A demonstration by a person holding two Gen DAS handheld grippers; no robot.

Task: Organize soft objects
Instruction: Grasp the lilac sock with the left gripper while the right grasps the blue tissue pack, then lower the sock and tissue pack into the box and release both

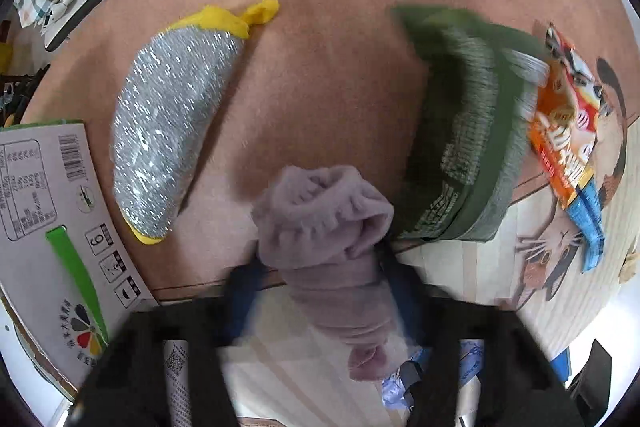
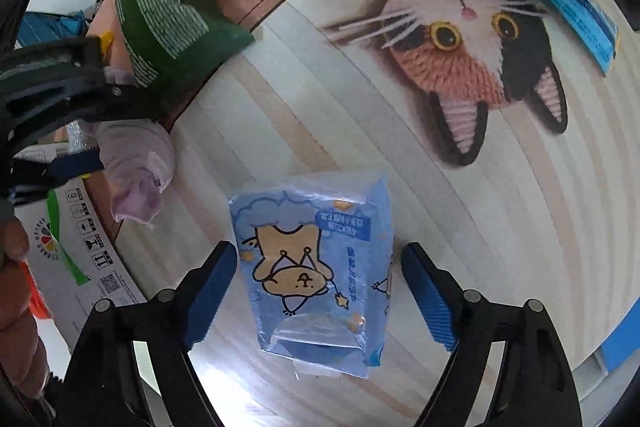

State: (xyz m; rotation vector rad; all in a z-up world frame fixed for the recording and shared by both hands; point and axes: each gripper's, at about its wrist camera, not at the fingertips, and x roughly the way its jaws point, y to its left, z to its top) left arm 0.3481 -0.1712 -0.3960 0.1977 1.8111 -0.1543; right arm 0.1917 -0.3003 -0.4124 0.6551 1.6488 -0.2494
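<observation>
A lilac fuzzy sock (image 1: 324, 227) lies rolled at the edge of a pink cloth (image 1: 340, 27). My left gripper (image 1: 320, 279) points down on it, its blue pads pressed against the sock's sides. The right wrist view shows the same sock (image 2: 136, 163) at the left, in that gripper. A light blue tissue pack (image 2: 316, 275) with a cartoon bear lies on the wood-print mat (image 2: 460, 227). My right gripper (image 2: 320, 279) straddles the pack, open, with a small gap at each pad. A silver glittery pad with yellow trim (image 1: 168, 131) lies on the pink cloth.
A green packet (image 1: 464, 131) lies right of the sock, with an orange snack packet (image 1: 560, 131) and a blue strip packet (image 1: 592, 227) beyond it. A cardboard box (image 1: 52, 211) stands at the left. A cat picture (image 2: 480, 67) is printed on the mat. A person's hand (image 2: 16, 307) shows at the left edge.
</observation>
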